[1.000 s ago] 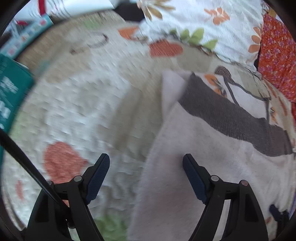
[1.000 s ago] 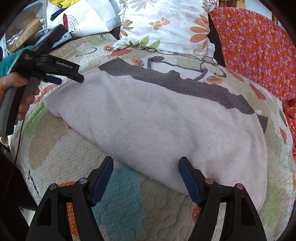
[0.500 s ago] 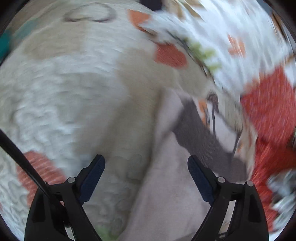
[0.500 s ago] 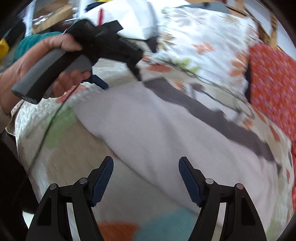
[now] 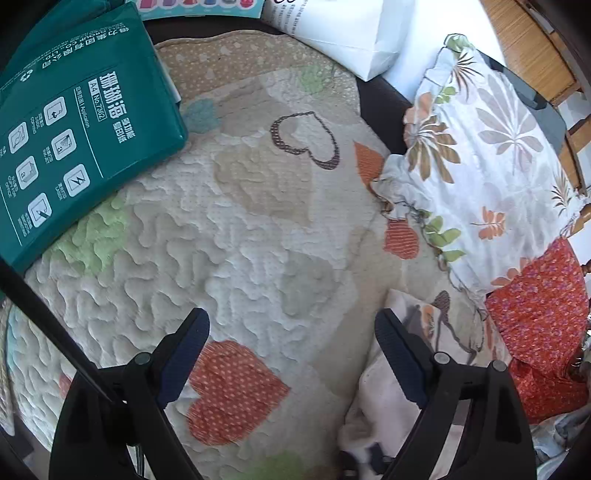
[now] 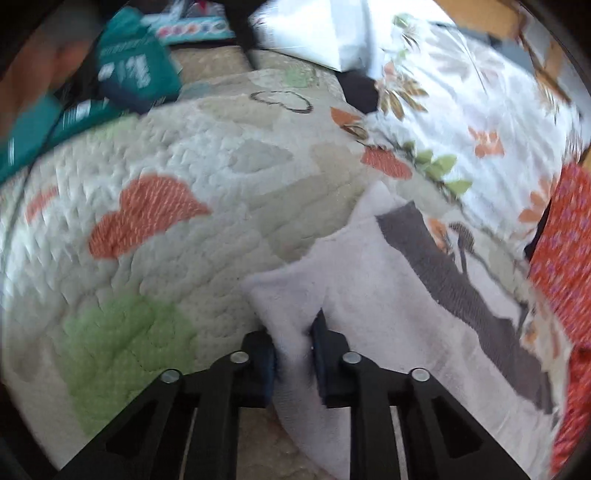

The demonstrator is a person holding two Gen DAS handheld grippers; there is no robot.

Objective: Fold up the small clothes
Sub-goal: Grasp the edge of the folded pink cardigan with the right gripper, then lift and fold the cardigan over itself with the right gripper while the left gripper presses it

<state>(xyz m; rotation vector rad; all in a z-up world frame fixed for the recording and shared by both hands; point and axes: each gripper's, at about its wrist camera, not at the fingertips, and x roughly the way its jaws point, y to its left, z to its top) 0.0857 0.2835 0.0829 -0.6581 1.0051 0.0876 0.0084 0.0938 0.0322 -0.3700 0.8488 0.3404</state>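
A pale lilac garment [image 6: 373, 295] with a dark grey band [image 6: 443, 273] lies on a quilted heart-pattern bedspread [image 6: 192, 236]. My right gripper [image 6: 293, 343] is shut on the garment's left front edge, with cloth bunched between the jaws. My left gripper [image 5: 291, 339] is open and empty above the bedspread [image 5: 240, 258]. Part of the garment [image 5: 380, 391] shows at the lower right of the left wrist view, behind the right finger.
A green paper box [image 5: 74, 122] lies at the left of the bed. A white bag [image 5: 351, 29] stands at the back. A floral pillow [image 5: 487, 155] and an orange flowered cloth [image 5: 543, 306] lie to the right.
My right gripper moved left to the garment's edge and closed on it. My left gripper pulled away from the garment and now hovers over bare bedspread.
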